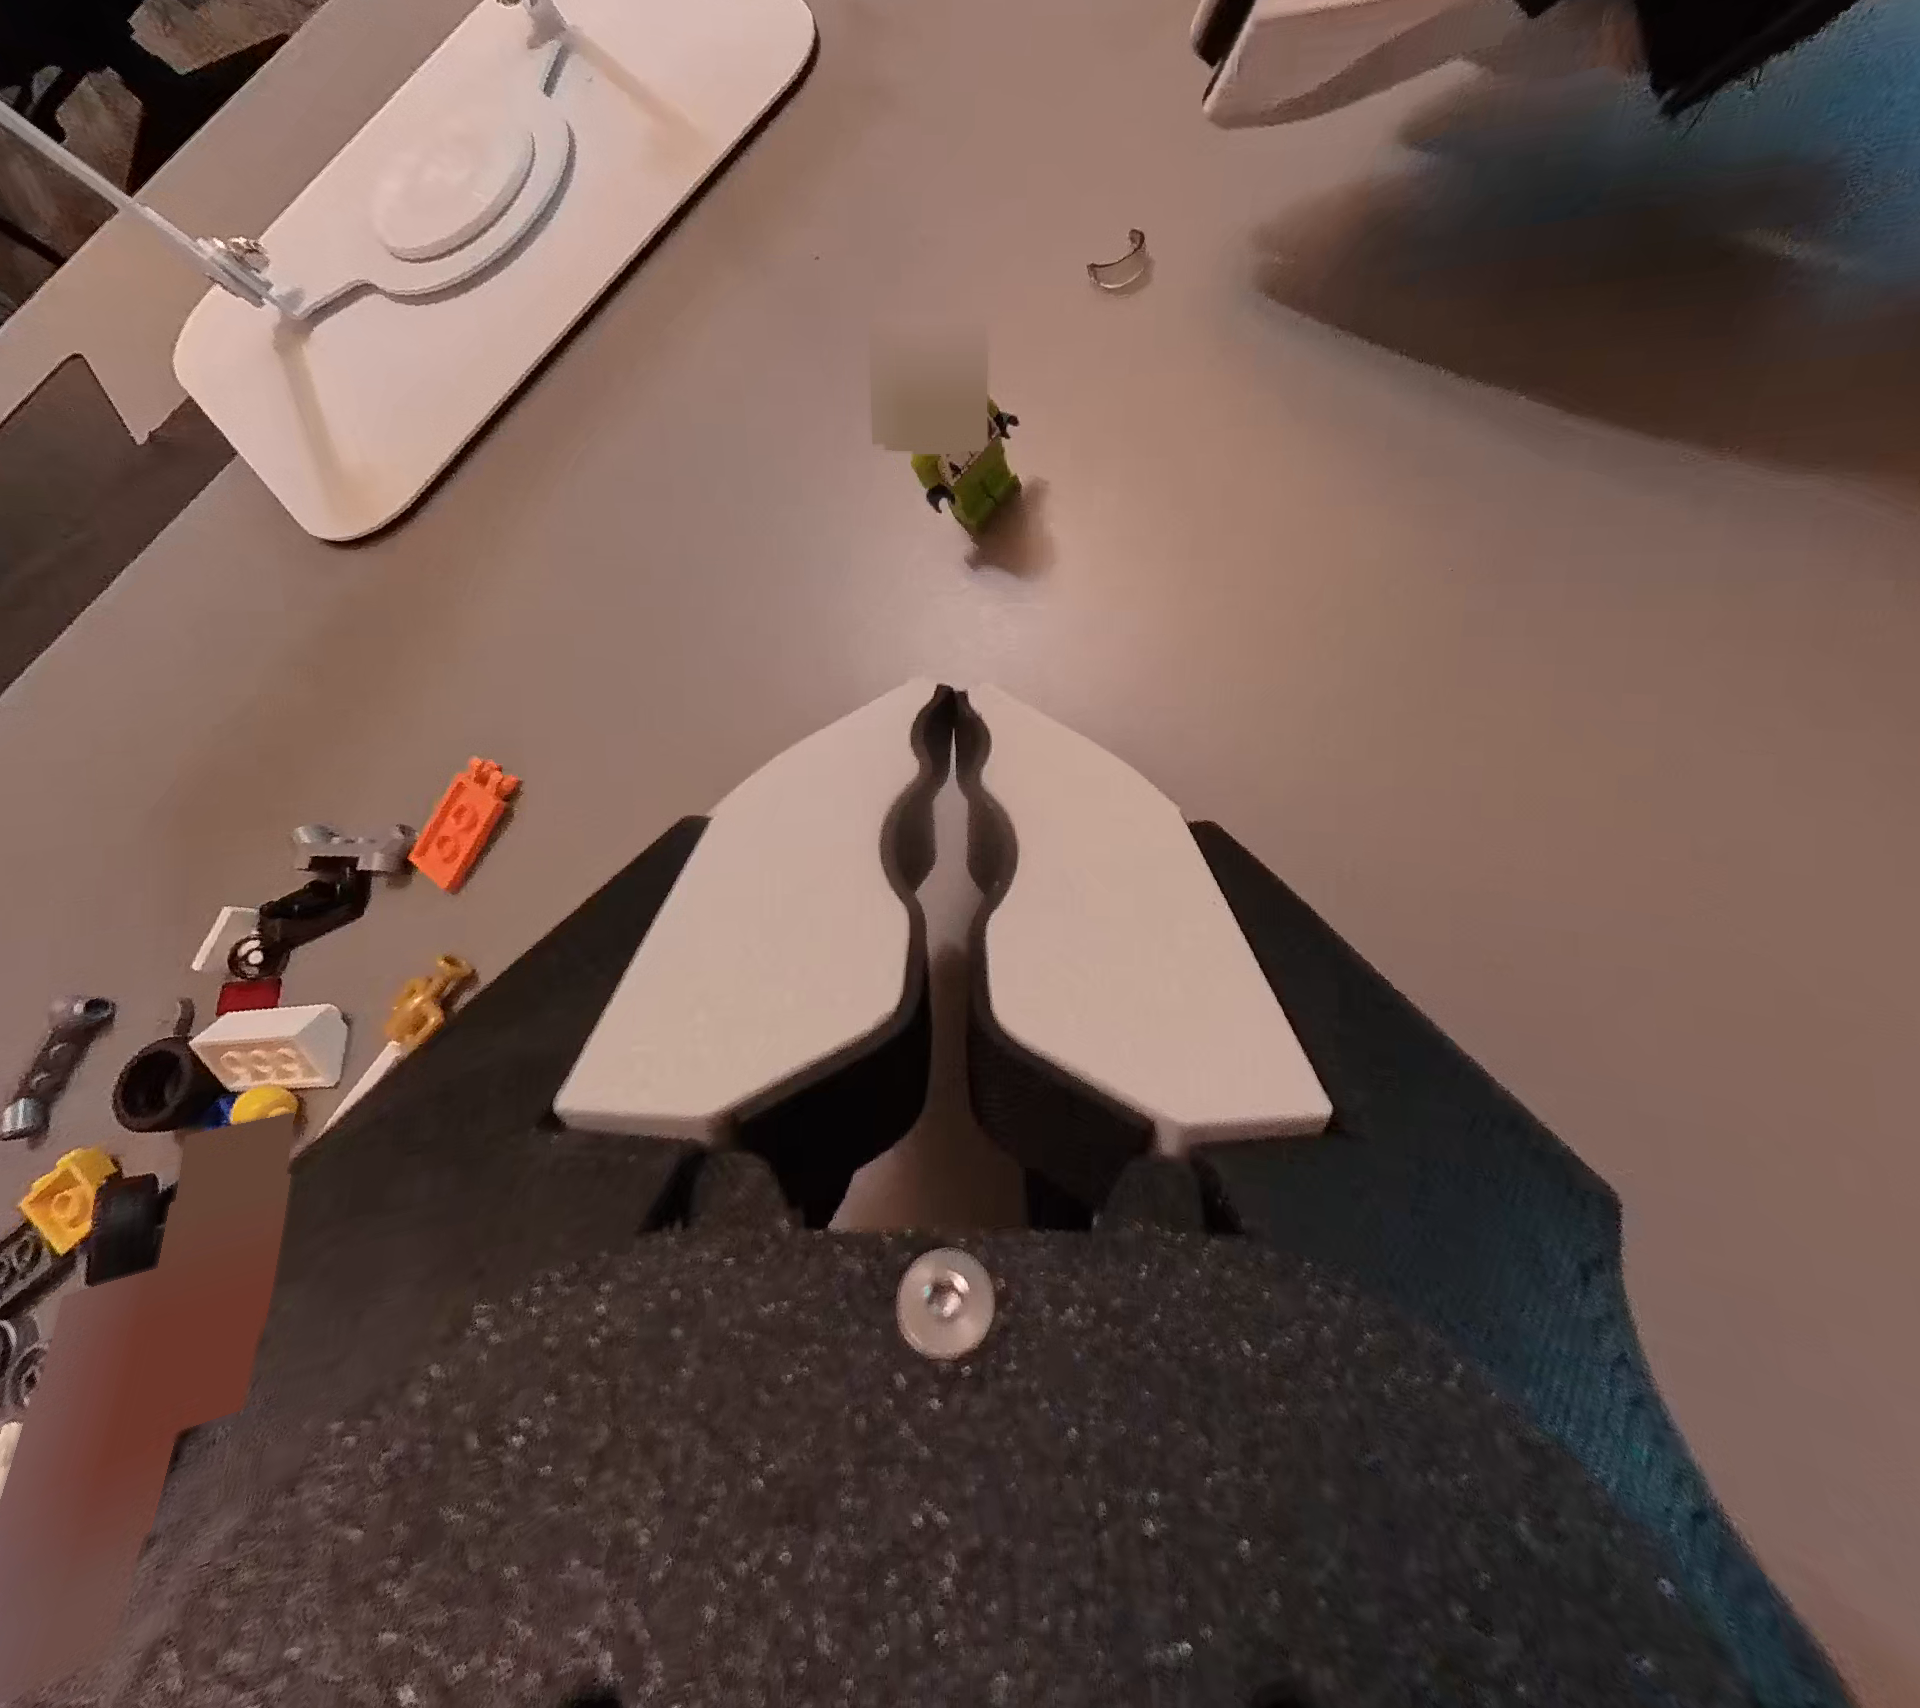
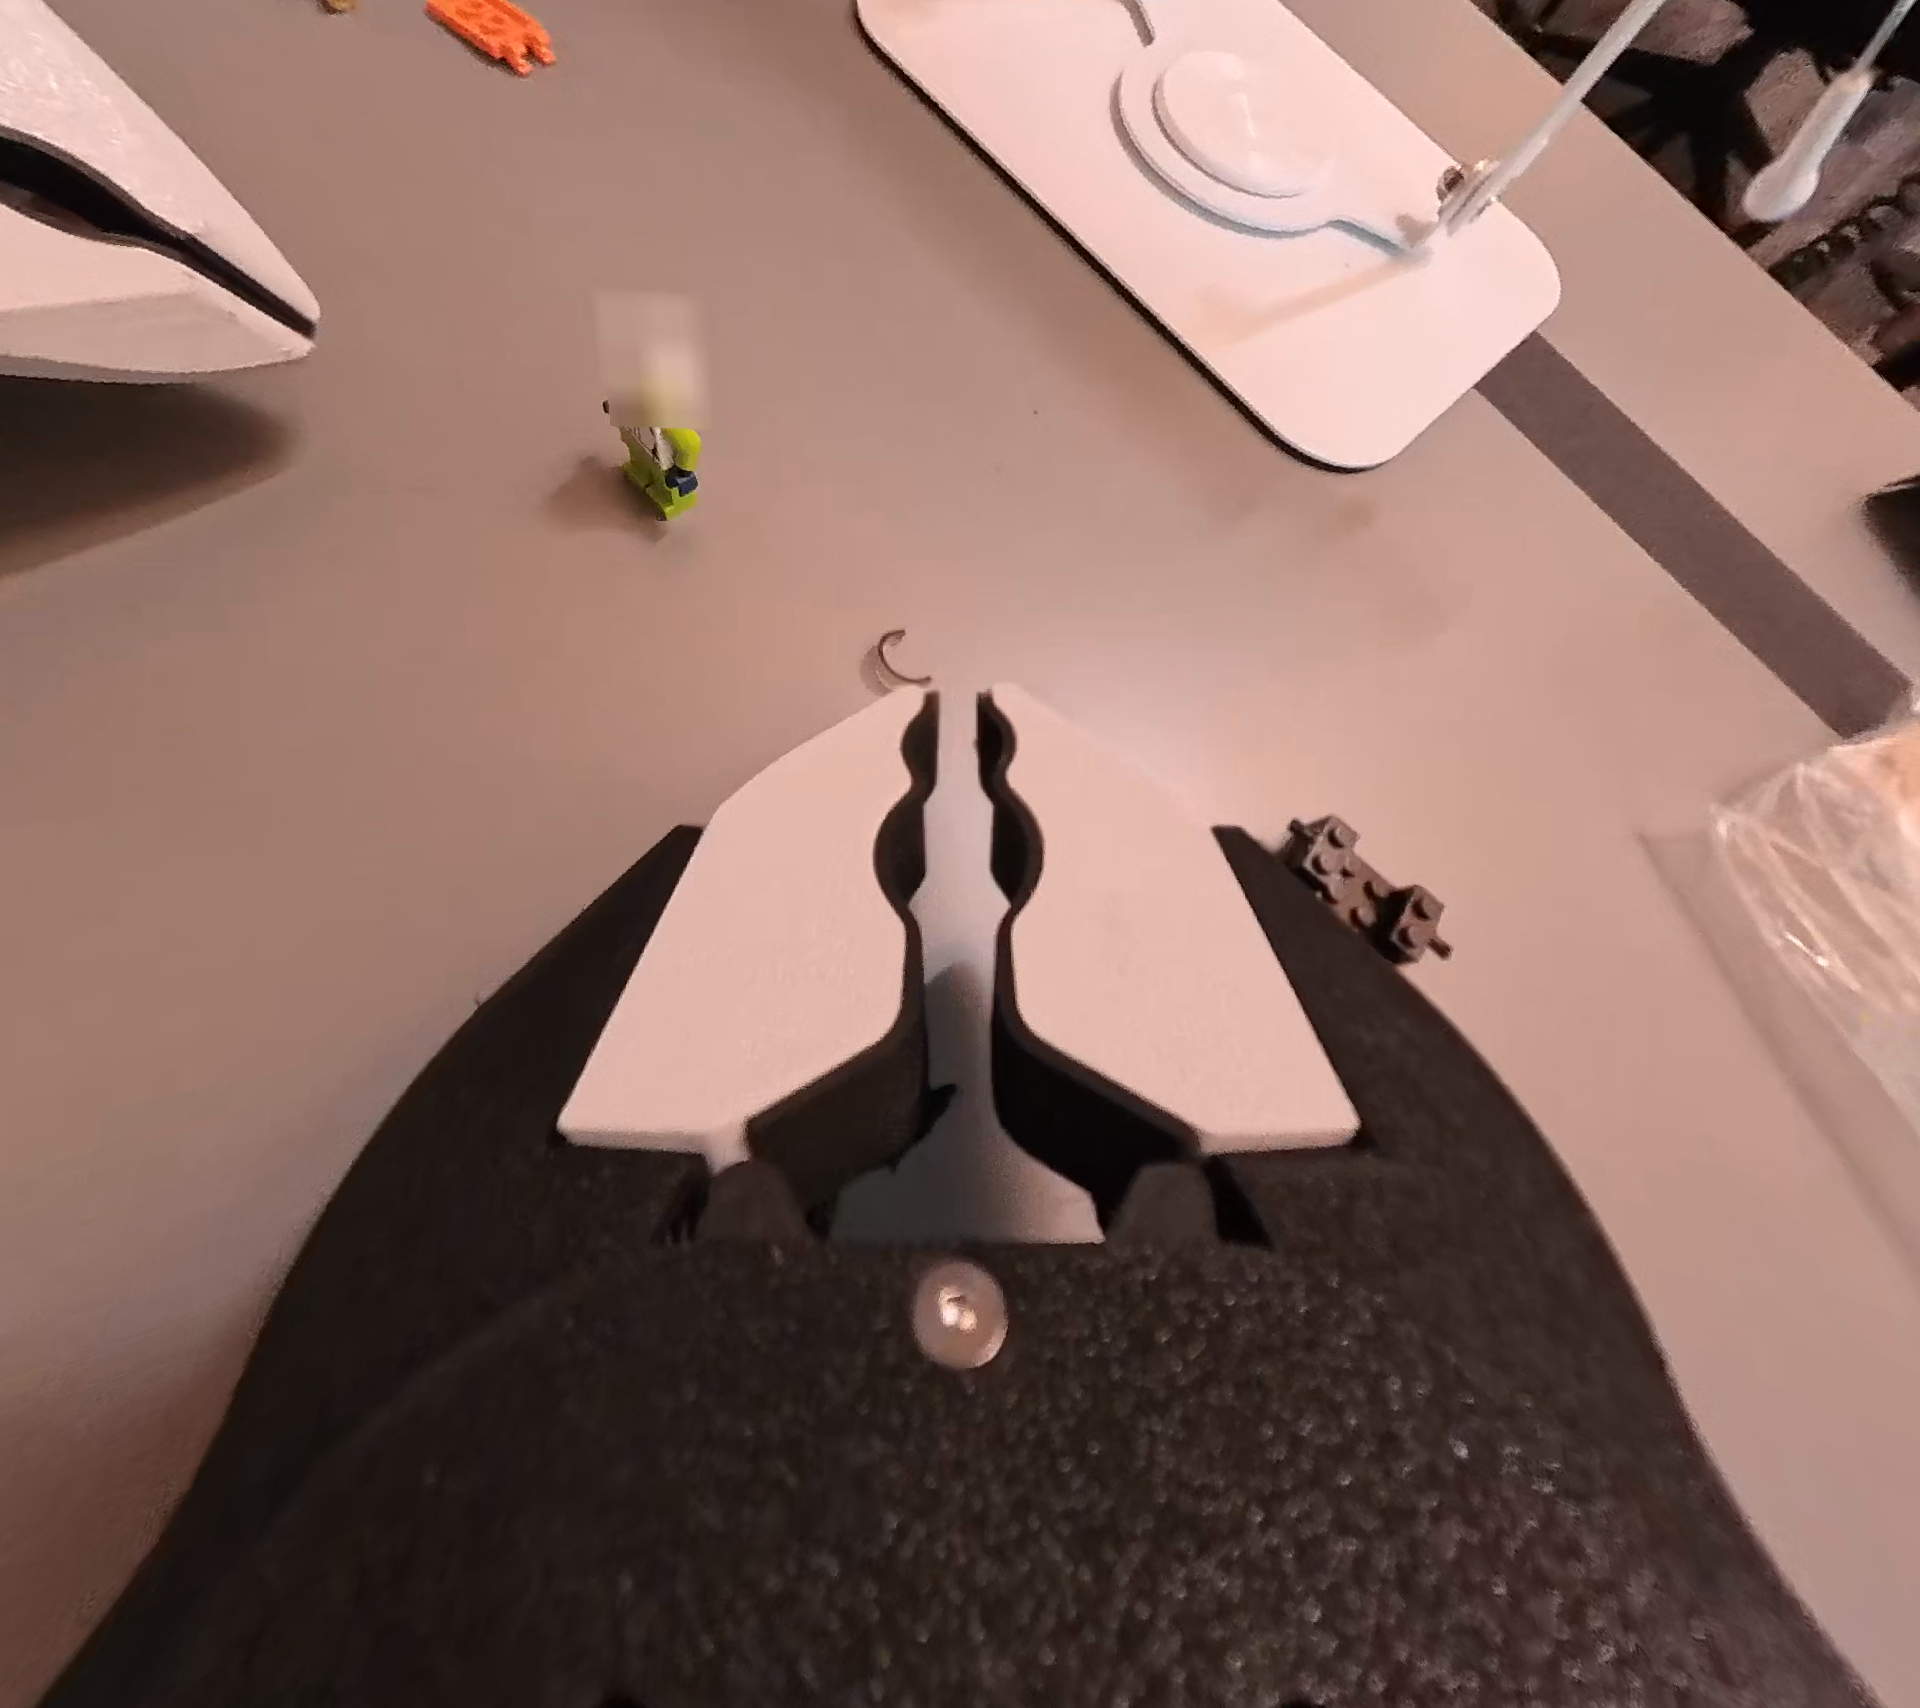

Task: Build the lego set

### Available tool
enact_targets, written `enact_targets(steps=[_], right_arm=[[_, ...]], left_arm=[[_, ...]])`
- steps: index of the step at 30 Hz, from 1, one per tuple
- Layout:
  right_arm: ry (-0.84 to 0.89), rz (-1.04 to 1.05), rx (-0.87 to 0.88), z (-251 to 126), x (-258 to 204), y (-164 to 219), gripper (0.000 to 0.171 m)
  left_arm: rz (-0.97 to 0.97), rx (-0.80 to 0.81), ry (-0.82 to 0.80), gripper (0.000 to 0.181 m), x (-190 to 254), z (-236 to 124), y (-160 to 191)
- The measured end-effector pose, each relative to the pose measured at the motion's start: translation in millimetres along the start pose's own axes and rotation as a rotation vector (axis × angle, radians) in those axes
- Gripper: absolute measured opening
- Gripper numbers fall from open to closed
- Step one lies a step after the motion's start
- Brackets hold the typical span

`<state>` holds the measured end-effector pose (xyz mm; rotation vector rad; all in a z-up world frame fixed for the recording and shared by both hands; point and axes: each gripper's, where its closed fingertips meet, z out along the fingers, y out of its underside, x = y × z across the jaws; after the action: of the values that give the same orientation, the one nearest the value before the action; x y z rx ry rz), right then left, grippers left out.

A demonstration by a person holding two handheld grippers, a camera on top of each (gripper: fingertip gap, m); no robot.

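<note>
On the left of the grey table (image 1: 1351, 827), in the left wrist view, we see the loose bricks heaped together: a small yellow stud brick (image 1: 71, 1193), a white sloped brick (image 1: 272, 1047), a gold-coloured fitting (image 1: 428, 1006) and a flat orange plate with clips (image 1: 463, 823). Moving right, our left gripper (image 1: 953, 702) has its white fingers pressed together at the tips, with nothing between them. Ahead of it stands the lime-green minifigure (image 1: 971, 479), upright and alone, and beyond that lies the tiny clear curved piece (image 1: 1120, 266). The right gripper (image 2: 956, 697) hangs just beside that clear piece (image 2: 896, 659) with its fingers spread only a narrow way, empty (a dark grey studded plate (image 2: 1366, 889) lies close by its right flank). Farthest right sits the white flat stand base (image 2: 1205, 172). We judge the clear piece to be the risk: it is thin, slick and hard to see, so a pinch from slightly off-centre could flick it away across the table or over the edge. A sweep of either gripper might also topple the minifigure, which stands on a small footing, or nudge the dark plate aside.
</note>
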<state>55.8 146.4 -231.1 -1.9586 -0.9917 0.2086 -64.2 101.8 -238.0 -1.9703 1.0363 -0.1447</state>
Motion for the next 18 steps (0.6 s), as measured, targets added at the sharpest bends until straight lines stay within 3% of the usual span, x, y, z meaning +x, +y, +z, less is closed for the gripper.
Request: enact_targets(steps=[8, 18], right_arm=[[-0.076, -0.135, -0.057, 15.5, -13.5, 1.4, 0.014], [-0.115, -0.057, -0.033, 9.3, -15.1, -3.6, 0.009]], left_arm=[[0.015, -0.005, 0.081, 0.027, -2.3, 16.7, -1.6], [-0.003, 0.050, 0.181, 0.023, -4.1, 30.2, -14.9]])
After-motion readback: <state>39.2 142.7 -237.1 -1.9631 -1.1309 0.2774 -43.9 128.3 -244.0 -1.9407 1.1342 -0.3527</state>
